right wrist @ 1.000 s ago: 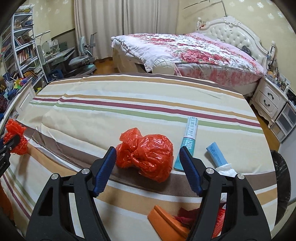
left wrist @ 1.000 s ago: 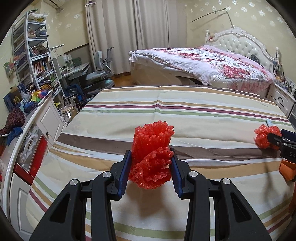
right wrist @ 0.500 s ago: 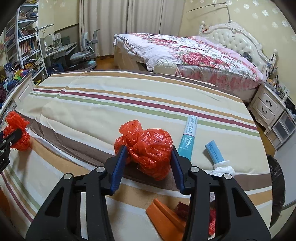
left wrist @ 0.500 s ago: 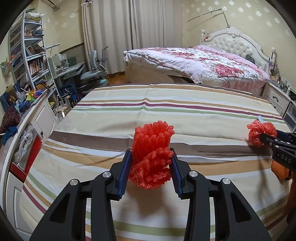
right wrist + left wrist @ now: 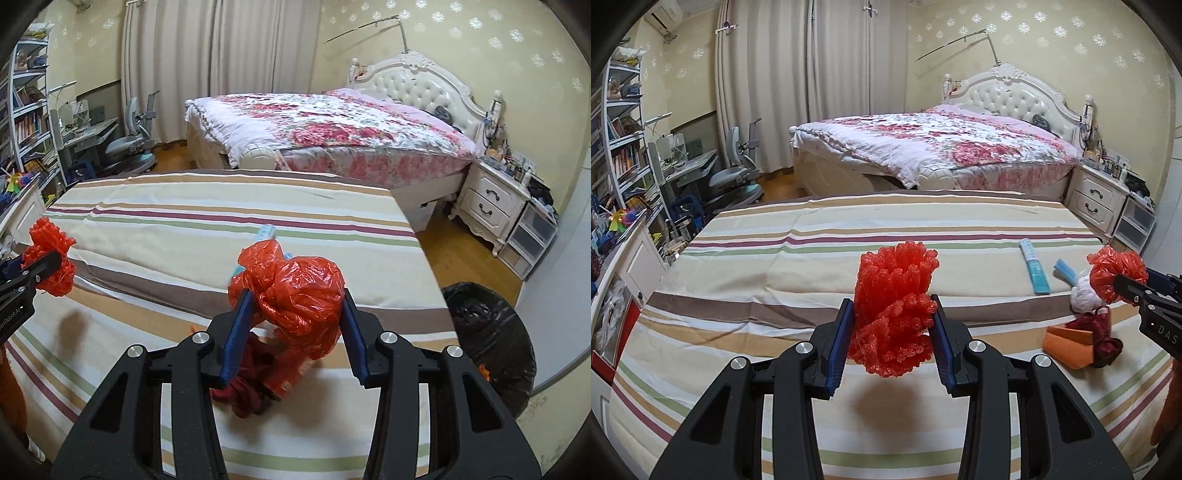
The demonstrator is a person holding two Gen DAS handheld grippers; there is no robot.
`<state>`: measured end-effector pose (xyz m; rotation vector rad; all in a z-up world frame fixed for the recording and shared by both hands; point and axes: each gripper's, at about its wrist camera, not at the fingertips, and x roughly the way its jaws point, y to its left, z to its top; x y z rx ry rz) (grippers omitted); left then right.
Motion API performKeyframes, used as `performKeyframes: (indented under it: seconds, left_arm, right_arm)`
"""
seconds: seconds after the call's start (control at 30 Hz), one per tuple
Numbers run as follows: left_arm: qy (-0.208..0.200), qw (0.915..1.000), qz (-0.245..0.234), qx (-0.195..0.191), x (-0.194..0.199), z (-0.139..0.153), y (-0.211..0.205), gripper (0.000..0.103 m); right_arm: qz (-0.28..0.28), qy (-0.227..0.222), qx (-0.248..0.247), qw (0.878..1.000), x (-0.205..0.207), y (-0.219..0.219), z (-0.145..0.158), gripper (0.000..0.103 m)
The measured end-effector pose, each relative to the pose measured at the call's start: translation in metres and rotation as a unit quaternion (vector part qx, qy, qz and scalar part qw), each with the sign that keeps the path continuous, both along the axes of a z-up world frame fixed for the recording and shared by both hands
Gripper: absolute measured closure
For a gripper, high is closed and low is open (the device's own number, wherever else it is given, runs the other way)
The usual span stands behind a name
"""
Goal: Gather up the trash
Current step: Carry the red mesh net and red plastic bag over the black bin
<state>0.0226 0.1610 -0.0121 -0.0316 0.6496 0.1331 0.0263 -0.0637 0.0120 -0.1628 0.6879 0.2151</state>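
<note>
My left gripper (image 5: pixel 892 334) is shut on a red foam fruit net (image 5: pixel 894 306) and holds it above the striped tablecloth (image 5: pixel 775 266). My right gripper (image 5: pixel 293 325) is shut on a crumpled red plastic bag (image 5: pixel 295 291), lifted off the table. The left gripper and its net show at the left edge of the right wrist view (image 5: pixel 50 258). The bag shows at the right of the left wrist view (image 5: pixel 1115 271). A black-lined trash bin (image 5: pixel 487 339) stands on the floor right of the table.
On the table lie a teal tube (image 5: pixel 1034 267), a small blue packet (image 5: pixel 1065 269), a white tissue wad (image 5: pixel 1084 293), an orange wedge (image 5: pixel 1067 341) and a dark red cloth (image 5: pixel 1104 332). A flowered bed (image 5: pixel 942 147) stands behind, shelves (image 5: pixel 620 155) at left.
My right gripper closed on the red bag and lifted it off the table, swinging right toward the bin. My left gripper rose a little with the net.
</note>
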Motion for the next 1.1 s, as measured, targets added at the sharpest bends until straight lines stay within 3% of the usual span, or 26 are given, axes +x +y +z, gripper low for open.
performKeyframes:
  seconds: [0.33,0.6,0.77,1.1]
  left_arm:
    - [-0.023,0.9958,-0.089,0.002,0.015,0.021,-0.086,0.062]
    - [-0.027,0.9846,-0.173,0.002,0.031,0.03,-0.172,0.062]
    - [-0.022,0.9752,-0.22,-0.001,0.051,0.028,-0.224,0.062]
    - [-0.015,0.9636,-0.266,0.021,0.083,0.01,-0.302,0.062]
  right_arm:
    - [-0.104,-0.006,0.014,0.994,-0.008,-0.101,-0.001,0.058]
    - [-0.193,-0.017,0.024,0.981,-0.007,-0.183,-0.003,0.058]
    - [-0.233,-0.02,0.023,0.972,-0.004,-0.218,-0.01,0.058]
    - [-0.271,-0.019,0.017,0.962,0.016,-0.252,-0.025,0.057]
